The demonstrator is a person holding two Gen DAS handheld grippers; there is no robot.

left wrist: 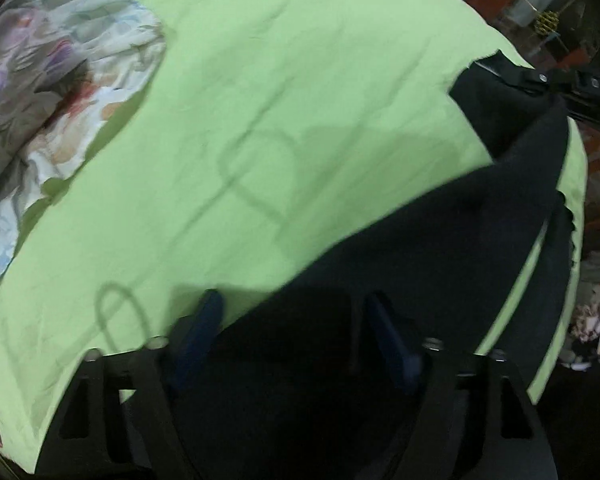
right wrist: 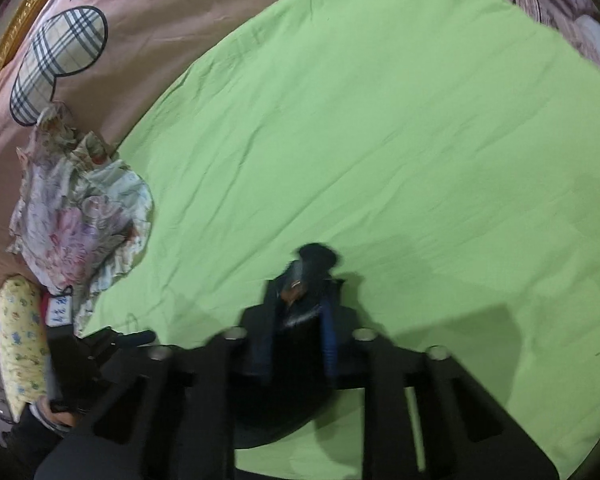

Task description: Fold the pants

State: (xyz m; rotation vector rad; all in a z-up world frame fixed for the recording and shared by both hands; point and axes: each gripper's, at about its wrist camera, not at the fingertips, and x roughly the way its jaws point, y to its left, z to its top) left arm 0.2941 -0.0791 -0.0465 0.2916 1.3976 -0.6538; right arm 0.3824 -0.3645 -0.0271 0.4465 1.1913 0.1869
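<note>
Dark navy pants point(left wrist: 460, 232) lie across a light green sheet point(left wrist: 280, 100), running from the lower middle to the right edge in the left wrist view. My left gripper point(left wrist: 296, 320) is open, its blue fingers point(left wrist: 204, 320) spread over the near end of the pants. In the right wrist view my right gripper point(right wrist: 302, 300) is shut on a bunched part of the pants point(right wrist: 314, 260), lifted above the green sheet point(right wrist: 380, 140). The left gripper also shows in the right wrist view point(right wrist: 140, 336) at lower left.
A crumpled floral cloth point(left wrist: 60, 92) lies at the sheet's left side; it also shows in the right wrist view point(right wrist: 80, 216). A pink quilt with a plaid patch point(right wrist: 60, 60) lies beyond it. A yellow pillow point(right wrist: 20, 340) sits at the far left. Clutter lies on the floor point(left wrist: 596, 312) at right.
</note>
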